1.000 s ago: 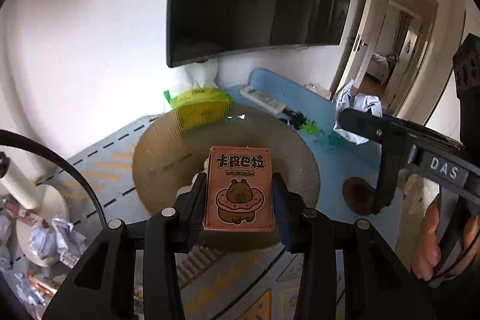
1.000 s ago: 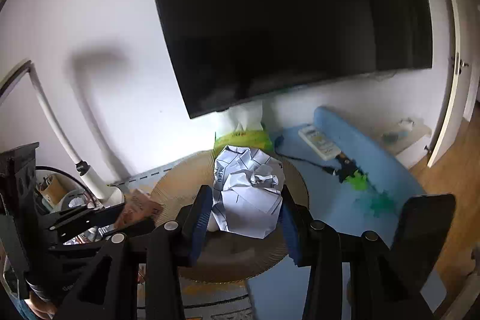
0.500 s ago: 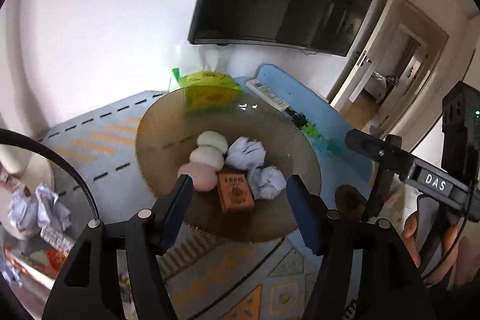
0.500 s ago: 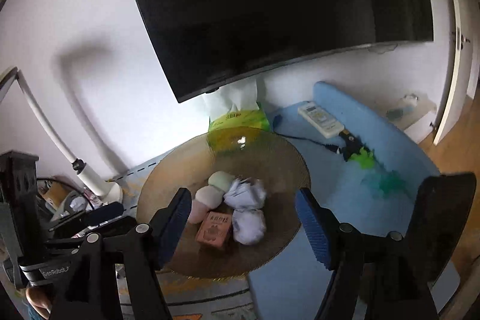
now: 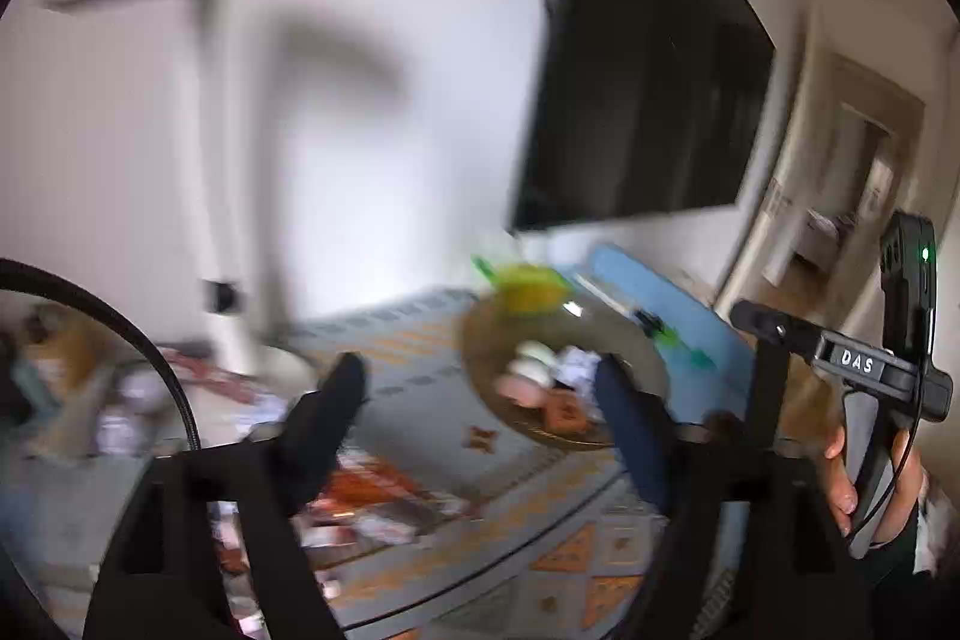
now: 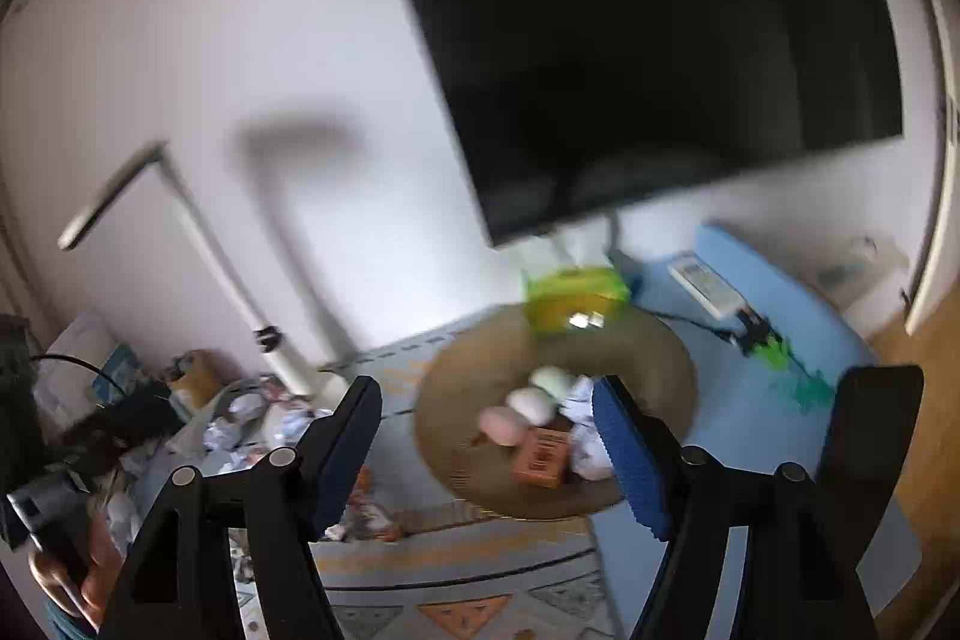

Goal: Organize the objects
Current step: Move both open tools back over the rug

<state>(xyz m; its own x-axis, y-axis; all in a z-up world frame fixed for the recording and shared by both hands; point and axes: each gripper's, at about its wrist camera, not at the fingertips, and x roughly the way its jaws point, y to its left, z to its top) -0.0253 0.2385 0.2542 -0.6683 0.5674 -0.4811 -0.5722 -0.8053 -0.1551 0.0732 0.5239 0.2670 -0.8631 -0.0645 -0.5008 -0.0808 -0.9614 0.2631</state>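
Both the left gripper (image 5: 480, 394) and right gripper (image 6: 486, 418) are empty, jaws opening; orange box (image 6: 542, 457) sits on the round tray (image 6: 660, 358) ahead-right, risk: blurred swing toward bench (image 6: 456, 550) clutter clips it.

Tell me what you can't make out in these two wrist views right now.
- Left wrist view: motion blur smears the items on the round tray; the orange box print is unreadable.
- Left wrist view: the clutter near the bottom edge is blurred, partly hidden by the left hand-held gripper.
- Right wrist view: the crumpled paper is partly behind the right hand-held gripper finger.
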